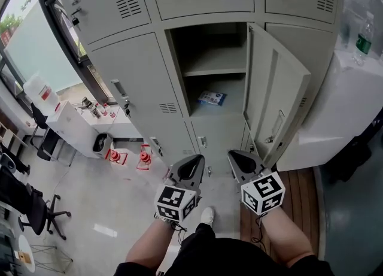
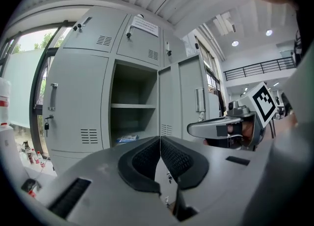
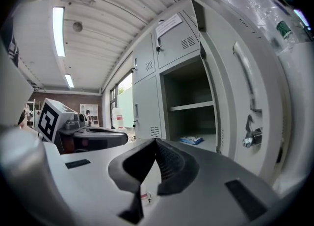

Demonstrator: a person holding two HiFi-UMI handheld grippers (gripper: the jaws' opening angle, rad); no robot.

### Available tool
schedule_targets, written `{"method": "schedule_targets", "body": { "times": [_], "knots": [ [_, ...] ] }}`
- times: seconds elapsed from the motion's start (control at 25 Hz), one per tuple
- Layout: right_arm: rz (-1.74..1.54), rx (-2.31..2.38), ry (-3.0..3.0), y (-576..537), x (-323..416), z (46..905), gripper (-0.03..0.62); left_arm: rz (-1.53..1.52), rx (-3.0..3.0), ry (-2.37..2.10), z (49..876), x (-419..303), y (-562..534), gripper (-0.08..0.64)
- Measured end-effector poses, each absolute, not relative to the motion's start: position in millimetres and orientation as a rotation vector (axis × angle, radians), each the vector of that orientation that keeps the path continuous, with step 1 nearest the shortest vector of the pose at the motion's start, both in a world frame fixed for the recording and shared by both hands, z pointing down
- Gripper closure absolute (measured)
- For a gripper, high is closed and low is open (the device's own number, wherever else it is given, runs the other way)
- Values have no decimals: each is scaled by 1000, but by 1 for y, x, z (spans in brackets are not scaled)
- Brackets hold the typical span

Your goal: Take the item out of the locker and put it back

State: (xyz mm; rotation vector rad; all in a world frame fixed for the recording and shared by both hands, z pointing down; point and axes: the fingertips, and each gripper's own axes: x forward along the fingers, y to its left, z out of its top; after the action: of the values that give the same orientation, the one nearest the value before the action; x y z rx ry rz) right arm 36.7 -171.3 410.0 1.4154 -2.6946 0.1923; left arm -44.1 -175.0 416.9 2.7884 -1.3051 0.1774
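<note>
Open locker (image 1: 215, 44) at 12 o'clock of both grippers; its door (image 1: 278, 89) is swung out at 2 o'clock. The item, a flat blue packet (image 1: 212, 97), lies on the floor of the lower bay, under the shelf (image 1: 215, 70).

Left gripper (image 1: 199, 158) and right gripper (image 1: 231, 154) are side by side, well short of it. Fingers (image 2: 144, 163) on both are pressed together, holding nothing.

Judgement: reach step. Part one pair of fingers before entering. Go in low under the shelf, clear of the door edge. Pinch the packet's near edge flat.
</note>
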Motion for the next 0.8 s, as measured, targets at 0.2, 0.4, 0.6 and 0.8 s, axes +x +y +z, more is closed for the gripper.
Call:
{"method": "schedule_targets", "body": {
  "times": [0.2,0.4,0.6,0.8],
  "knots": [
    [218,1449,-2665,-205,32,415,540,253,2839,-1318,417,-47,-219,543],
    [233,1498,-2625,-237,36,420,540,319,2872,-1286,425,-43,-261,541],
    [245,1539,-2593,-260,38,424,540,411,2916,-1226,437,-36,-294,540],
    [256,1580,-2561,-278,44,428,540,523,2948,-1164,452,-25,-322,529]
  ]
}}
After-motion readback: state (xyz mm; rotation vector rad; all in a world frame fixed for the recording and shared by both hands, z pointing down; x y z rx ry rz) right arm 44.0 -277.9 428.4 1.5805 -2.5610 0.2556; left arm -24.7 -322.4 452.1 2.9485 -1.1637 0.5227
